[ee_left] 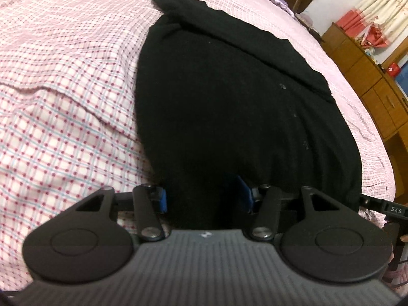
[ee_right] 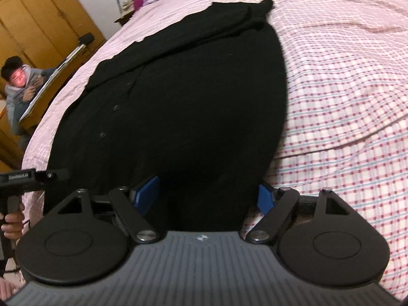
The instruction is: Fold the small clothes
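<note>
Seen first through the left wrist camera: left claw [ee_left: 204, 196] low over the near hem of a black cardigan [ee_left: 229, 97], blue pads [ee_left: 161, 199] set well apart with a bunch of the dark cloth rising between them. Hard to tell whether the pads press on that cloth or merely straddle it. Cardigan spread flat on the bed [ee_left: 63, 89], covered by a pink checked sheet, with a sleeve folded across the far end and small buttons [ee_left: 282, 86] running down the front. Right of the bed, a wooden cabinet [ee_left: 369, 81], and above it a pale curtain [ee_left: 377, 5] with red parts. At the right edge, part of the other claw's handle, held by fingers barely in view.

Next, through the right wrist camera: right claw [ee_right: 207, 196] likewise at the near hem of the cardigan [ee_right: 191, 89], its blue pads [ee_right: 148, 193] wide apart and dark cloth humped up between them; contact with the pads not clear. Same garment lying lengthwise on the bed [ee_right: 344, 89], buttons [ee_right: 116, 107] down its left half, folded sleeve at the far end. Beyond the left side of the bed, a seated person [ee_right: 17, 84] in a grey top beside a wooden wardrobe [ee_right: 38, 12]. At the lower left, a hand [ee_right: 12, 223] gripping the black handle of the left claw.
</note>
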